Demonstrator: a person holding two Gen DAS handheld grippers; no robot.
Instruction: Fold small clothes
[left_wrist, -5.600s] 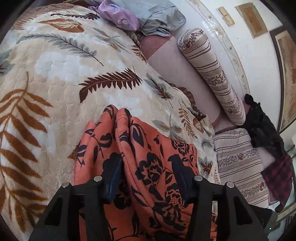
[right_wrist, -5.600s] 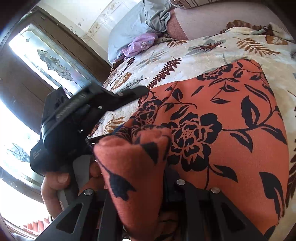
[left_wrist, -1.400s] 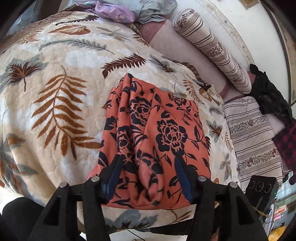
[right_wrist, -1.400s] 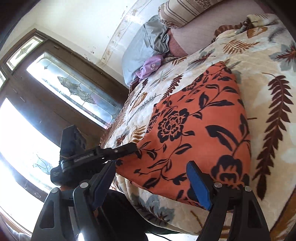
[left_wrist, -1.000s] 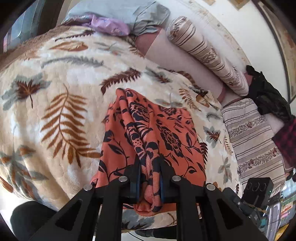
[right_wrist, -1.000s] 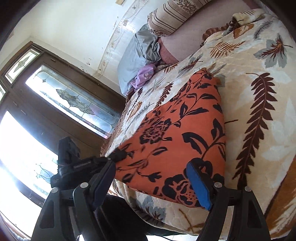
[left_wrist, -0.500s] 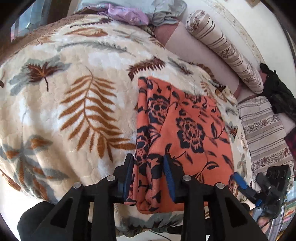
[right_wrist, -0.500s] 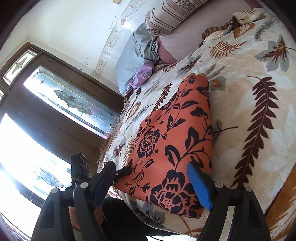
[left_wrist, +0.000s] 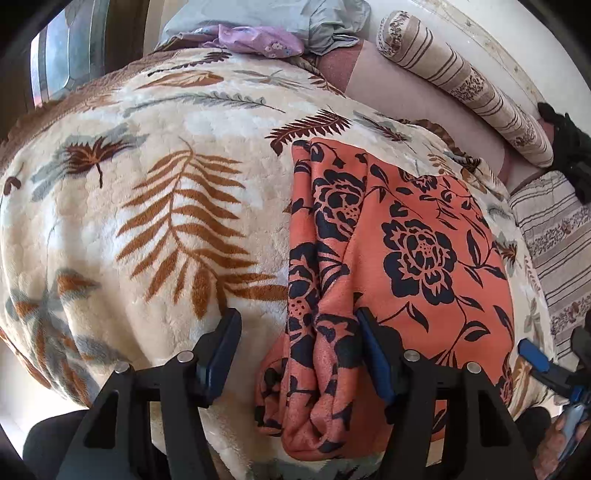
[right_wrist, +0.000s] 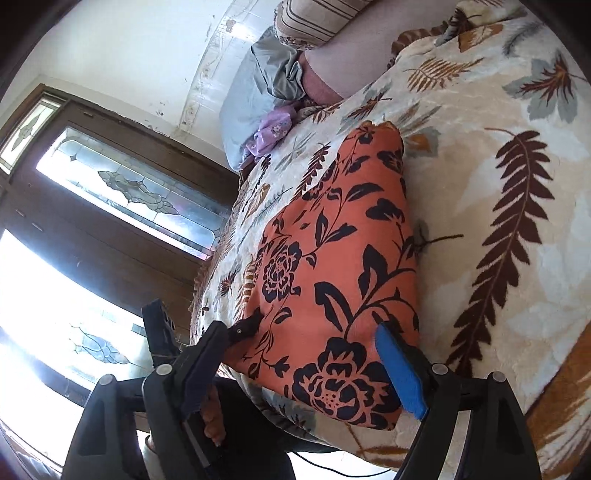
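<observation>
An orange garment with black flowers (left_wrist: 406, 240) lies folded in a long strip on the leaf-patterned blanket (left_wrist: 147, 221). My left gripper (left_wrist: 297, 350) hovers over its near left corner. Its jaws are opening: the bunched left edge of the cloth lies between them, and neither pad presses on it. In the right wrist view the same garment (right_wrist: 332, 258) runs away from my right gripper (right_wrist: 303, 369). That gripper stands open around the cloth's near end, its blue pad beside the right edge. The left gripper's fingertip (right_wrist: 245, 326) shows at the cloth's left corner.
A purple garment (left_wrist: 255, 37) and grey cloth (left_wrist: 325, 18) lie at the far end of the bed. A striped bolster (left_wrist: 461, 81), a striped pillow (left_wrist: 554, 240) and black clothing (left_wrist: 569, 147) lie at the right. A stained-glass door (right_wrist: 129, 195) stands left of the bed.
My left gripper was shut on the garment's folded edge a second ago. It has come down and let go, and the cloth now lies flat. The right gripper stayed open and barely moved.
</observation>
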